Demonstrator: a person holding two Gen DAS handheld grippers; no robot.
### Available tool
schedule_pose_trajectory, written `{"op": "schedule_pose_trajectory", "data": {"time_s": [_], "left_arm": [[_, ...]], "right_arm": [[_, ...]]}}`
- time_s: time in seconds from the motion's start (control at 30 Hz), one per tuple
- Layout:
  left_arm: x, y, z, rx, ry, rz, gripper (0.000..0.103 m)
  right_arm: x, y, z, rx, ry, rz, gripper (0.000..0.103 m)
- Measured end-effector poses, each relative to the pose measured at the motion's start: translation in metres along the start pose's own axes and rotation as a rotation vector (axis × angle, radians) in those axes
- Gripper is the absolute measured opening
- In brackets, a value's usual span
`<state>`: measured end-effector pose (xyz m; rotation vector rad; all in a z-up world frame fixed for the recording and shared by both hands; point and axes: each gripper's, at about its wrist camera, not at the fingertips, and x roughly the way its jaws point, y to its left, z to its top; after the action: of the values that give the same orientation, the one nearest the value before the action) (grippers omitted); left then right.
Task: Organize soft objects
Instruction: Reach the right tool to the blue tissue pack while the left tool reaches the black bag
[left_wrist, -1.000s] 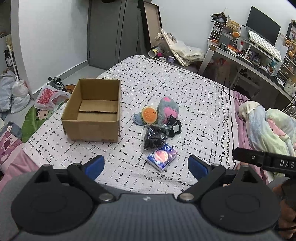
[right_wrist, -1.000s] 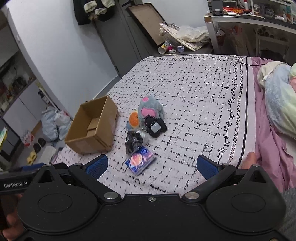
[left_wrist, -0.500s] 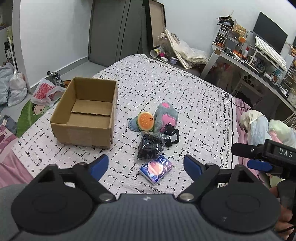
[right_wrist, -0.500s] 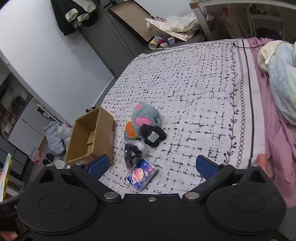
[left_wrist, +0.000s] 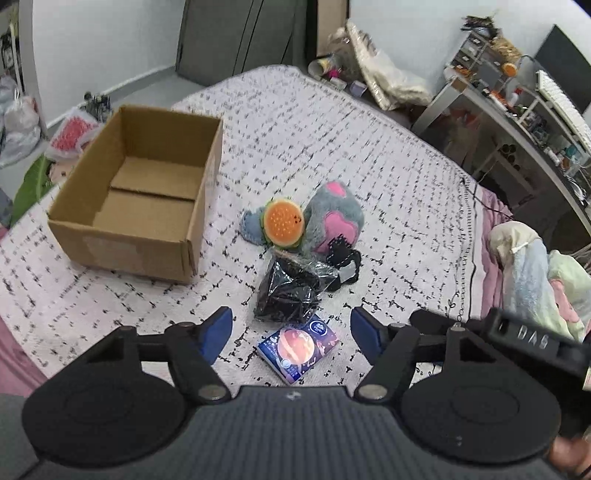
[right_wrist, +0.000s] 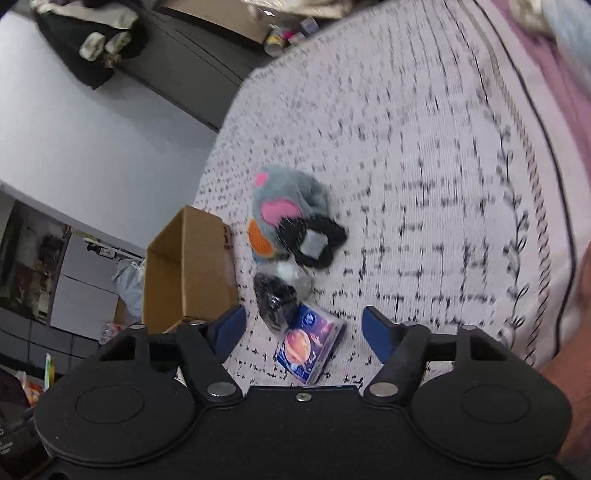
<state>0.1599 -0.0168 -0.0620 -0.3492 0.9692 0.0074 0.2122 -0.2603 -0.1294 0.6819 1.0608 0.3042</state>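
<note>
On the bed lies a small pile: a grey and pink plush toy (left_wrist: 332, 218), an orange burger plush (left_wrist: 283, 221), a black furry item (left_wrist: 345, 264), a black bundle in clear wrap (left_wrist: 290, 291) and a blue tissue pack with a planet print (left_wrist: 298, 347). An open, empty cardboard box (left_wrist: 147, 192) stands left of the pile. My left gripper (left_wrist: 291, 332) hovers above the tissue pack, jaws closing, nothing pressed between them. My right gripper (right_wrist: 304, 330) hangs over the same tissue pack (right_wrist: 312, 345), jaws closing, also holding nothing. The box (right_wrist: 188, 266) appears in the right wrist view too.
A patterned white bedspread (left_wrist: 388, 155) covers the bed. A crumpled blanket (left_wrist: 532, 266) lies at the right. A cluttered desk (left_wrist: 517, 107) stands beyond the bed, and bags (left_wrist: 22, 125) sit on the floor at left. The right gripper's body (left_wrist: 532, 339) shows in the left wrist view.
Both grippers have come down and closer to the pile, and their jaws have narrowed. The right wrist view has rolled, tilting the bed. The objects have not moved.
</note>
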Motion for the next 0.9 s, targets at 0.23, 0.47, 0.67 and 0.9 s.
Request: {"op": "schedule_pose_trajectory", "data": {"time_s": [0.23, 0.47, 0.67, 0.9], "left_arm": [[0.041, 0.003, 0.01, -0.035, 0.056, 0.014, 0.068], [0.077, 0.008, 0.019, -0.071, 0.081, -0.006, 0.068], [0.101, 0.019, 0.016, -0.127, 0.091, -0.045, 0.068], [0.122, 0.02, 0.012, -0.122, 0.093, -0.038, 0.063]], "right_arm": [[0.032, -0.004, -0.01, 0.039, 0.068, 0.002, 0.061], [0.059, -0.013, -0.016, 0.087, 0.125, -0.009, 0.049], [0.077, -0.016, -0.018, 0.101, 0.149, -0.023, 0.042], [0.094, -0.017, -0.021, 0.118, 0.17, -0.046, 0.042]]}}
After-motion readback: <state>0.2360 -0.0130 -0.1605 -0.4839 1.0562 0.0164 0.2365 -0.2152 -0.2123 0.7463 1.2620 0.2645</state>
